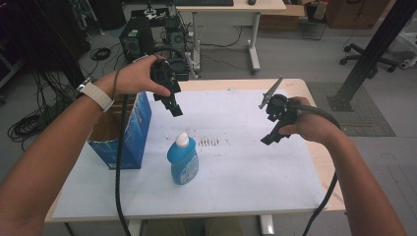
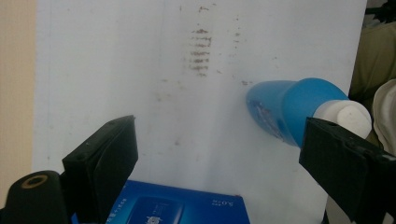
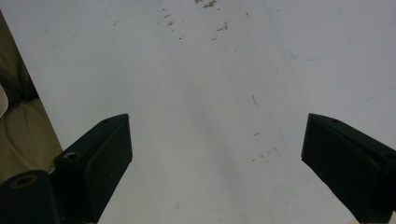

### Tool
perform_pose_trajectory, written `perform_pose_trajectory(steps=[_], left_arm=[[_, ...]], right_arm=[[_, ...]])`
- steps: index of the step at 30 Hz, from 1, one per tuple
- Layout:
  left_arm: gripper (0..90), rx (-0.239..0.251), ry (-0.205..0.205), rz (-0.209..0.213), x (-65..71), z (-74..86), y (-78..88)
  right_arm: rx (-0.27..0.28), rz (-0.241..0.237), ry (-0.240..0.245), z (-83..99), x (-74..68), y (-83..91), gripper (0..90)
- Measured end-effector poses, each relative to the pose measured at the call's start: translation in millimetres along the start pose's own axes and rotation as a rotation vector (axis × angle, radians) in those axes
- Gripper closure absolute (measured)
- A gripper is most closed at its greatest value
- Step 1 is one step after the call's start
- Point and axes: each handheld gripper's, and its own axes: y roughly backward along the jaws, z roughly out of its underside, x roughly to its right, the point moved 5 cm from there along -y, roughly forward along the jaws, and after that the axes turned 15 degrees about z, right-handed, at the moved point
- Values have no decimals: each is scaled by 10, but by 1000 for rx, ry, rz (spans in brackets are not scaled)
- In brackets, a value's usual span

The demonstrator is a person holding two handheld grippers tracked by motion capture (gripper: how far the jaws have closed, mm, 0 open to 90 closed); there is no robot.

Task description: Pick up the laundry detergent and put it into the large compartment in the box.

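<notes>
The blue bottle (image 1: 182, 161) stands upright on the white sheet (image 1: 246, 162), just beside the open blue box (image 1: 129, 132), probably because it belongs inside. The left gripper (image 1: 176, 111) hangs above it with jaws wide and empty, ready to descend. The right gripper (image 1: 267, 141) waits apart, also wide and empty.

Overall light: dim and cool, from overhead.
High view: dark far-left corner; soft faint shadow beside the blue bottle (image 1: 182, 160) on the white table cover (image 1: 246, 167); slight bending at the edges.
Left gripper view: brighter, bottle (image 2: 285, 109) mildly blurred.
Right gripper view: greyish, flat; near black jaws out of focus.
Glare: none strong.
</notes>
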Motion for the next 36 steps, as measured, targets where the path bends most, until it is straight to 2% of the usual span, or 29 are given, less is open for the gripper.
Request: perform_pose_trajectory(steps=[9,12,21,27,32,36], left_arm=[[106,18,29,-20,65,-5,47],[106,30,54,-38,123,7,88],[111,40,109,-57,230,-9,154],[101,54,136,-53,270,-22,167],[77,61,196,-41,295,-14,161],[78,71,210,-41,310,-13,176]], right_arm=[[18,23,-1,2,17,24,85],[24,25,6,4,9,43,84],[30,22,18,4,-27,45,86],[27,19,17,13,-27,41,90],[27,24,17,30,-14,37,90],[28,29,17,41,-6,30,90]])
